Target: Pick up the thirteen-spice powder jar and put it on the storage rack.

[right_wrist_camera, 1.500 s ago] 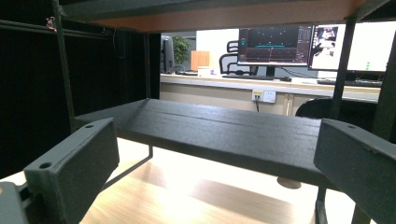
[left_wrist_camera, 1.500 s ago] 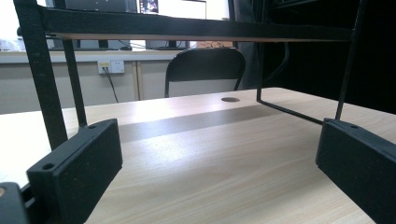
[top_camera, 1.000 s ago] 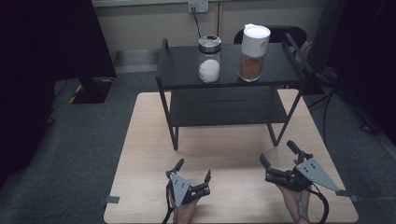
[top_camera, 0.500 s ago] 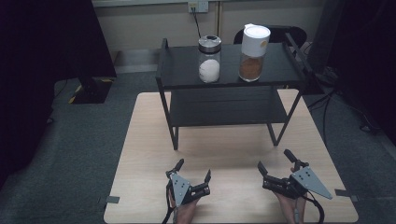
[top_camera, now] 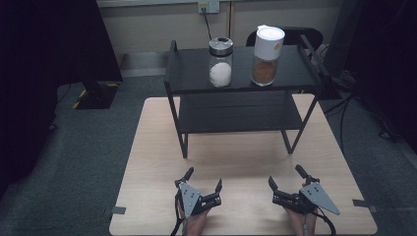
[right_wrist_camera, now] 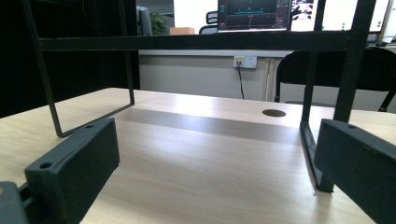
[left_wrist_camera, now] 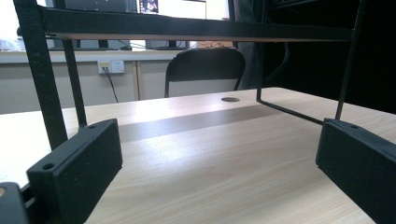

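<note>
Pale wood table [top_camera: 236, 162] carries a black two-tier rack [top_camera: 241, 93]. Both grippers, left [top_camera: 202, 186] and right [top_camera: 286, 181], rest near its front edge, jaws spread and empty. Ahead and above them, on the top shelf, stand two upright jars: white powder [top_camera: 220, 55] nearer the left gripper, brown powder [top_camera: 267, 49] nearer the right.
</note>
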`<control>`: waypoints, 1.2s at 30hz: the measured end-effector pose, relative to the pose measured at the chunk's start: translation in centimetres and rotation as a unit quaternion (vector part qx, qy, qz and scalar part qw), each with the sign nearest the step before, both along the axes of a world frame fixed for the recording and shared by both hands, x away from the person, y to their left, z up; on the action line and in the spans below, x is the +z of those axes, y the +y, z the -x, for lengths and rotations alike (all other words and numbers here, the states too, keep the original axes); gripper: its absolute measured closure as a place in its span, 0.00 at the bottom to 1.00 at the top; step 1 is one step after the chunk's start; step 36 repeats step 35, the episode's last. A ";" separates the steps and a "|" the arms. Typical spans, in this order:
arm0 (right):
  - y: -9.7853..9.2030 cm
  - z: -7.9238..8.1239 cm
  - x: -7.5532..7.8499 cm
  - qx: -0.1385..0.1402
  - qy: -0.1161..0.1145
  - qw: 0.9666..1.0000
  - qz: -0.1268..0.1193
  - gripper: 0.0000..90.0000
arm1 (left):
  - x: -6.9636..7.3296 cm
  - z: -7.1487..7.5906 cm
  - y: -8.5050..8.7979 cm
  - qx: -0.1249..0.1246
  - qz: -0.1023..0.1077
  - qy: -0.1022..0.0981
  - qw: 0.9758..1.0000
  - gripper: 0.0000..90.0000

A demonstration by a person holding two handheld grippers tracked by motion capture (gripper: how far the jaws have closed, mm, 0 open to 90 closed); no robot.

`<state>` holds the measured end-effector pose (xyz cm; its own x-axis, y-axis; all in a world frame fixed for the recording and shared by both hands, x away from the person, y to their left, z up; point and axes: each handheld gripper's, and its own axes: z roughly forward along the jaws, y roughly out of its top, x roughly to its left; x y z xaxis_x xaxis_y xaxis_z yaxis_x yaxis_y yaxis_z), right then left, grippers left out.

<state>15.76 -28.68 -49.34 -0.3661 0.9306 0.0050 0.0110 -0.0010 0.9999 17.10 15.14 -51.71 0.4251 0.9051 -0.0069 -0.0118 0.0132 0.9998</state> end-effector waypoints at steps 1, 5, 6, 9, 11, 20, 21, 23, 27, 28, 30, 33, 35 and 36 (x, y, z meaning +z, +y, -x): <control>0.0 0.1 -0.2 -0.003 -0.001 1.000 0.002 0.00 | 0.0 0.0 0.0 0.000 0.000 0.000 1.000 0.00; 0.1 0.3 -1.0 -0.007 -0.006 1.000 0.002 0.00 | 0.0 0.0 0.0 0.000 0.000 0.000 1.000 0.00; 0.1 0.3 -1.2 -0.008 -0.007 1.000 0.003 0.00 | 0.0 0.0 0.0 0.000 0.000 0.000 1.000 0.00; 0.2 0.3 -1.5 -0.009 -0.004 1.000 0.001 0.00 | 0.0 0.0 0.0 0.000 0.000 0.000 1.000 0.00; 0.4 0.3 -1.6 -0.011 -0.004 1.000 0.002 0.00 | 0.0 0.0 0.0 0.000 0.000 0.000 1.000 0.00; 0.5 0.5 -2.0 -0.017 -0.012 1.000 0.004 0.00 | 0.0 0.0 0.0 0.000 0.000 0.000 1.000 0.00; 0.5 0.5 -2.0 -0.016 -0.012 1.000 0.005 0.00 | 0.0 0.0 0.0 0.000 0.000 0.000 1.000 0.00; 0.4 0.5 -1.9 -0.016 -0.011 1.000 0.003 0.00 | 0.0 0.0 0.0 0.000 0.000 0.000 1.000 0.00; 0.3 0.4 -2.0 -0.015 -0.011 1.000 -0.001 0.00 | 0.0 0.0 0.0 0.000 0.000 0.000 1.000 0.00; 0.4 0.5 -2.0 -0.017 -0.012 1.000 0.000 0.00 | 0.0 0.0 0.0 0.000 0.000 0.000 1.000 0.00; 0.4 0.5 -2.1 -0.016 -0.013 1.000 0.001 0.00 | 0.0 0.0 0.0 0.000 0.000 0.000 1.000 0.00; 0.4 0.5 -2.1 -0.016 -0.014 1.000 0.000 0.00 | 0.0 0.0 0.0 0.000 0.000 0.000 1.000 0.00; 0.4 0.5 -2.1 -0.016 -0.015 1.000 0.001 0.00 | 0.0 0.0 0.0 0.001 0.000 0.000 1.000 0.00; 0.4 0.5 -2.1 -0.016 -0.015 1.000 0.001 0.00 | 0.0 0.0 0.0 0.001 0.000 0.000 1.000 0.00</control>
